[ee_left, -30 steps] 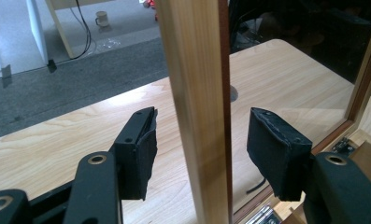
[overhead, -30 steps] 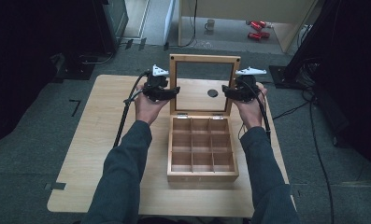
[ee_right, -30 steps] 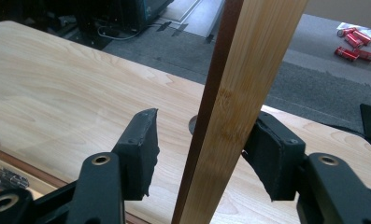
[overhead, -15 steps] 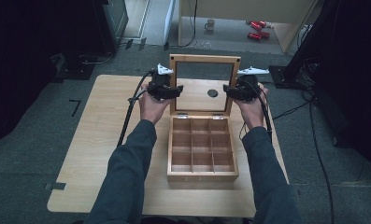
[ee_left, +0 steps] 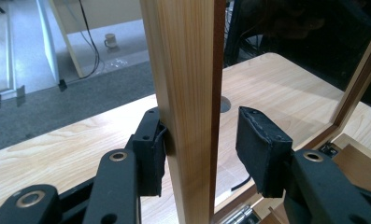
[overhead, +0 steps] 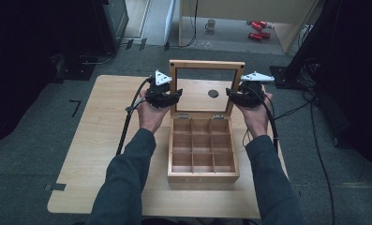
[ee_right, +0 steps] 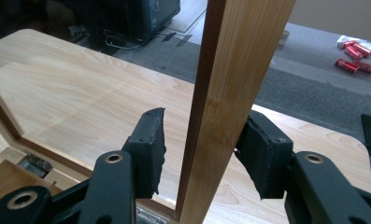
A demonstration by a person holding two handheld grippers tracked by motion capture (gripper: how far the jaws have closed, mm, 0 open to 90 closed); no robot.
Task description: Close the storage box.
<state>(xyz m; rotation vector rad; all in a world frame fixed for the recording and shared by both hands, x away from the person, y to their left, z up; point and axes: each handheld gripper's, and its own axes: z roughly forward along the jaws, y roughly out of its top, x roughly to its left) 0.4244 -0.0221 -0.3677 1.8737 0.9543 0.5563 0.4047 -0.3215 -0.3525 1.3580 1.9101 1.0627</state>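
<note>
While propped upright, lid [overhead: 206, 70] (glass-paned) faces forward.

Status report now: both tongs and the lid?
Left tongs and right tongs closing, straddling upright glass-paned wooden lid, not yet clamped. Nothing in the way.

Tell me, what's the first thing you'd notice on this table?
A wooden box with little square compartments sits in the middle of the table, its windowed lid standing upright at the back. The left gripper and right gripper straddle the lid's two side rails, one on each. Far behind, red cans lie on the floor.
</note>
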